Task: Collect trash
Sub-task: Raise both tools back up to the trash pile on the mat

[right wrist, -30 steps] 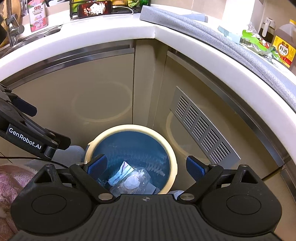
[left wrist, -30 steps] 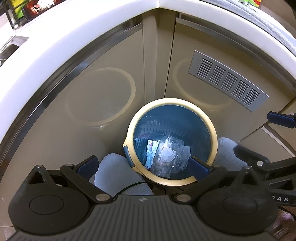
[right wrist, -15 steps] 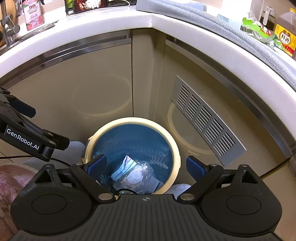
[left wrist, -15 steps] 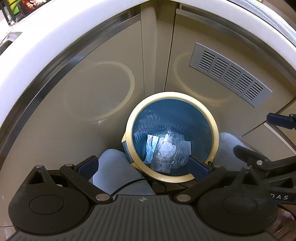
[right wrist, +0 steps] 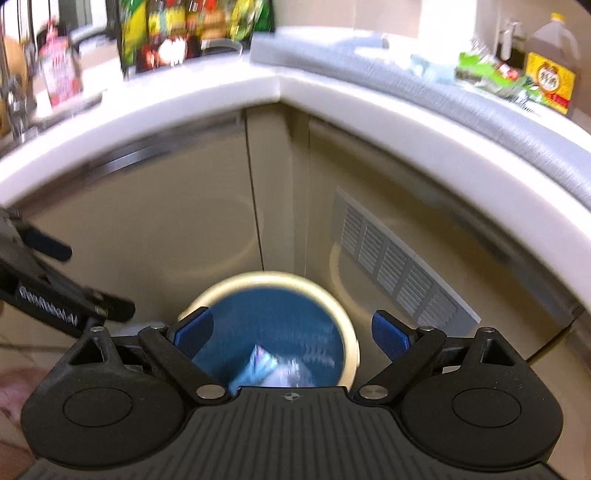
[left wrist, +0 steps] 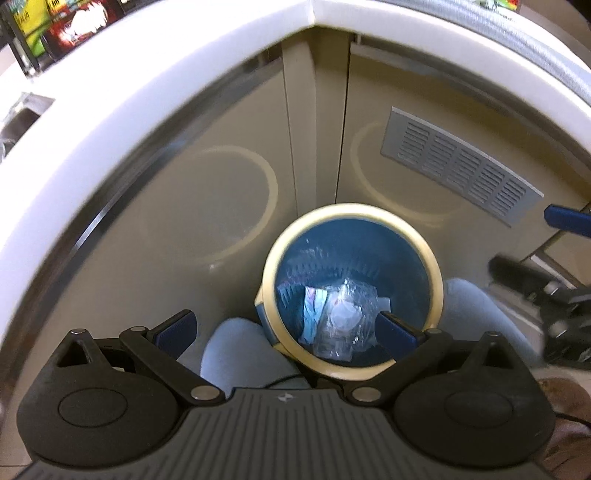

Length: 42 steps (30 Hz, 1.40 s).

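Looks mostly done here: clear wrapper (left wrist: 341,314) and scraps already down in the blue-lined bin (left wrist: 436,273) at lower centre, left gripper (left wrist: 284,326) and right gripper (right wrist: 292,330) both spread wide and empty, maybe more clutter up on the counter (right wrist: 369,92).

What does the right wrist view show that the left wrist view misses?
Only the right wrist view shows the countertop clutter: the oil bottle with its yellow label, green packets and snack bags, all blurred. Only the left wrist view shows the bin's contents clearly: a clear plastic wrapper beside a bluish paper scrap, and the person's knees either side. Both show the cream-rimmed trash bin with its blue liner, the vent grille, and open, empty grippers: left, right.
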Tool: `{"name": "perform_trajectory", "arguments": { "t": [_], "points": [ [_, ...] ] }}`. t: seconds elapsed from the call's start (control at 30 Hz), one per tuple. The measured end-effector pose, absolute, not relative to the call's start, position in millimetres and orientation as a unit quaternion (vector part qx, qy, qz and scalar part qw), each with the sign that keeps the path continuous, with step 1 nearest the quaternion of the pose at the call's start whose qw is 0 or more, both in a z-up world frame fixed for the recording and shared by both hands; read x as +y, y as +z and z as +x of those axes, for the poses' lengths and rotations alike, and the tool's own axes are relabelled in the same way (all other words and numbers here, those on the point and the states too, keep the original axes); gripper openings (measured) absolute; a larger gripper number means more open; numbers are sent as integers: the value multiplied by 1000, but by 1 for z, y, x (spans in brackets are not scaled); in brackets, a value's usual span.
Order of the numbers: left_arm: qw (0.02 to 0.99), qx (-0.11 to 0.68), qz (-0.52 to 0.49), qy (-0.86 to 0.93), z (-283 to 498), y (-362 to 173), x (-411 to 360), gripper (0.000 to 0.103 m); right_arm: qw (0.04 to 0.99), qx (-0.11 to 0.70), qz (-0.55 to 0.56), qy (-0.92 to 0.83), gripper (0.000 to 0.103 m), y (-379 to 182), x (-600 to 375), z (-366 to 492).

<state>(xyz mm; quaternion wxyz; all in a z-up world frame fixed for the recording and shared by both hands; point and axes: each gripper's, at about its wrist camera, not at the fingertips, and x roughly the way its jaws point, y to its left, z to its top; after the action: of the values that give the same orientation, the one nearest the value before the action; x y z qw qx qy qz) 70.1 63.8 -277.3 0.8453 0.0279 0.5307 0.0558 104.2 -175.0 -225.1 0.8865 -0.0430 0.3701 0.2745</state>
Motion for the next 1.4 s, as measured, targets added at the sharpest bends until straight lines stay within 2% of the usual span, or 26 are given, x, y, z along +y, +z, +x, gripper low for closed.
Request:
{"name": "perform_trajectory", "arguments": {
  "t": [0.23, 0.47, 0.73, 0.9, 1.2, 1.4],
  "points": [
    [861, 505, 0, 55, 81, -244, 66, 103, 909, 287, 73, 293, 96, -169, -210, 123],
    [881, 470, 5, 54, 100, -207, 61, 103, 935, 213, 104, 262, 100, -127, -231, 165],
    [890, 453, 11, 59, 127, -180, 61, 103, 942, 217, 174, 189, 101, -119, -246, 253],
    [888, 455, 9, 67, 141, -172, 65, 103, 932, 226, 262, 103, 101, -127, -268, 324],
    [881, 467, 20, 77, 167, -168, 70, 103, 943, 221, 249, 16, 103, -145, -259, 430],
    [880, 468, 26, 73, 184, -164, 68, 103, 923, 271, 274, -6, 103, -170, -258, 488]
  ]
}}
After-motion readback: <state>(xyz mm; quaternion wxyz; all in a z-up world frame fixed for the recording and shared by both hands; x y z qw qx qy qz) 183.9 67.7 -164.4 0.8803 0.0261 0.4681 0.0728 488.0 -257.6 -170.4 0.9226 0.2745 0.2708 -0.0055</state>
